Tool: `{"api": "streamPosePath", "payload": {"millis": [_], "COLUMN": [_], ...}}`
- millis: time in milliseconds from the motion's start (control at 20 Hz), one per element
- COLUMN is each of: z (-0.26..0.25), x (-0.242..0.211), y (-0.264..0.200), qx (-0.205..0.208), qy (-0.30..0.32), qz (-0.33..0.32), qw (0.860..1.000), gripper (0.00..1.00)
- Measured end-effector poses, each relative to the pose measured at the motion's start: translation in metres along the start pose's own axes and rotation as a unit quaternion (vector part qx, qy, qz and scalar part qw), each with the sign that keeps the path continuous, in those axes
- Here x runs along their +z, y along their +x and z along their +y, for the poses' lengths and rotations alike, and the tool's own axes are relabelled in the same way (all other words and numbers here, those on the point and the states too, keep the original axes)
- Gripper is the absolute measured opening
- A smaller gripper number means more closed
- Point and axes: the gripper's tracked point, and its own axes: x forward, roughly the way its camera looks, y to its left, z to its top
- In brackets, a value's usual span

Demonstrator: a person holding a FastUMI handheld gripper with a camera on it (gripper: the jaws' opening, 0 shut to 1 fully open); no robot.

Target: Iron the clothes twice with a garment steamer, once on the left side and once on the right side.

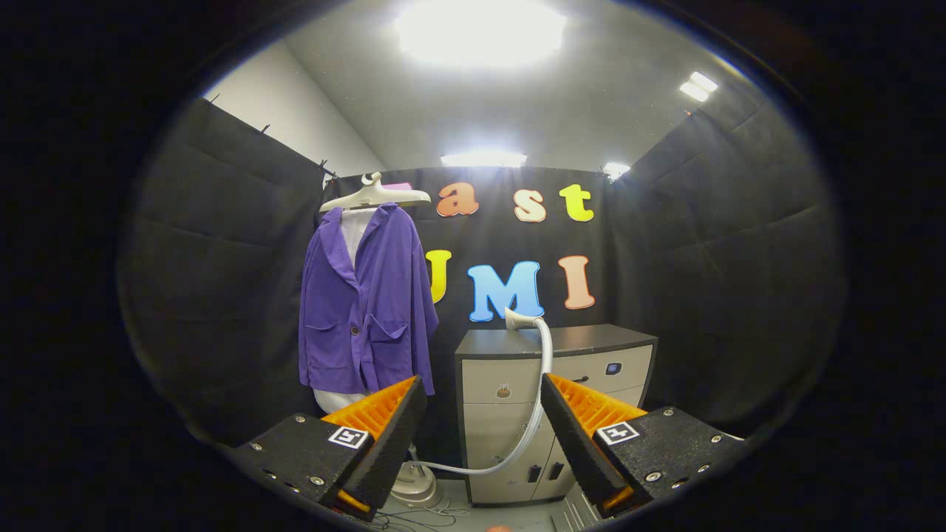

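So the garment steamer's head (517,318) is sitting on top of the grey cabinet (554,403), near the cabinet's back left corner, nozzle pointing left toward the clothes. Its pale hose (533,414) curves down across the cabinet's front, then runs along the floor to the steamer's round base (415,488), which stands on the floor just left of the cabinet's bottom corner.

Left of the cabinet, well apart from the steamer head, a purple jacket (366,310) hangs on a light-coloured hanger (375,195), with something white underneath showing at the collar and below the hem. It has two front pockets and hangs open-ish at the front, against the black cloth wall.

The cabinet itself has a dark top and pale drawer fronts, and there's a small dark button-like thing (613,368) on the upper right drawer.

The claw (482,428) is spread wide open, not holding or touching anything. Its two fingers are on the near side of the cabinet, and the cabinet front and a stretch of hose show in the gap between them. A few thin cables lie on the floor by the steamer's base.
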Motion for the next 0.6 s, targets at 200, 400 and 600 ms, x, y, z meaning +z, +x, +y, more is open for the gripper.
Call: {"api": "streamPosePath", "payload": {"millis": [200,400,600], "z": [0.001,-0.002,-0.019], "x": [0.002,0.007,0.017], "y": [0.002,0.012,0.042], "qx": [-0.001,0.001,0.006], "qy": [0.001,-0.005,-0.012], "qz": [0.002,-0.005,0.000], "qw": [1.000,1.000,1.000], "gripper": [0.96,0.96,0.96]}}
